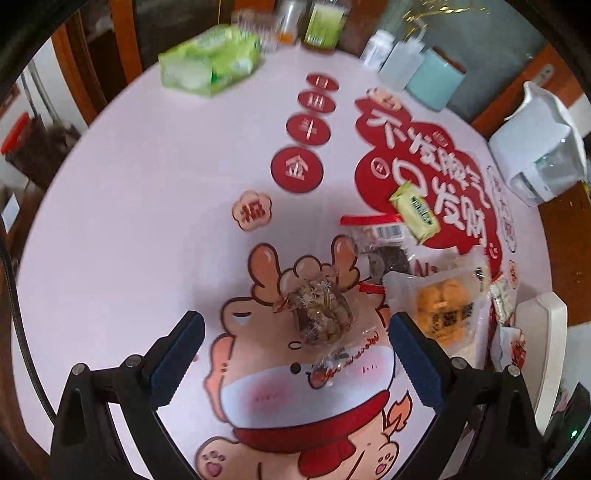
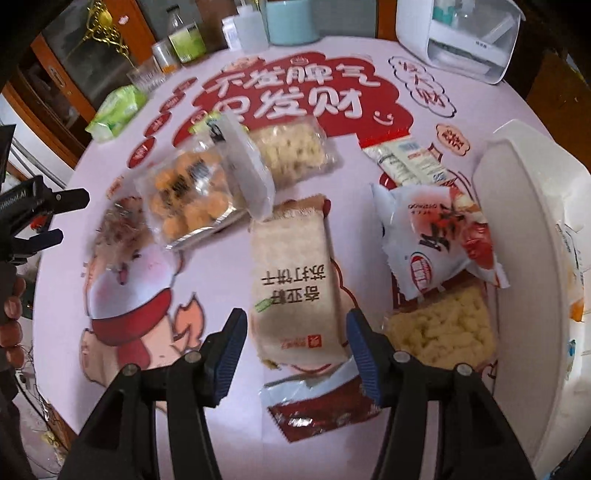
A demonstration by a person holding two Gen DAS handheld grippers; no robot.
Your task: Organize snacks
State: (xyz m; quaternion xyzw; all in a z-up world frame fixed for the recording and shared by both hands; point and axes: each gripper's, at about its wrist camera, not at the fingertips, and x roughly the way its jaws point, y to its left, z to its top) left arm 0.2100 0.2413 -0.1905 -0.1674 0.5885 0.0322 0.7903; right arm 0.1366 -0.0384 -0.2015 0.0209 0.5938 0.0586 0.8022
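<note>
My left gripper [image 1: 295,350] is open above a clear-wrapped brown snack [image 1: 319,312] that lies on the round table between its fingers. An orange-ball pack [image 1: 445,308] lies to its right, a small green pack [image 1: 415,212] farther back. My right gripper [image 2: 297,350] is open with its fingers on either side of the near end of a beige cracker pack [image 2: 295,280]. Around it lie a red-and-white pack [image 2: 439,240], a yellow puffs pack [image 2: 441,330], a dark red wrapper [image 2: 317,410] and the orange-ball pack [image 2: 188,199]. The left gripper [image 2: 48,214] shows at the left edge.
A white bin [image 2: 532,258] stands at the table's right edge, also seen in the left wrist view [image 1: 543,354]. A green tissue pack [image 1: 210,62], bottles [image 1: 325,22], a teal canister [image 2: 291,20] and a white appliance [image 2: 458,37] stand along the far rim.
</note>
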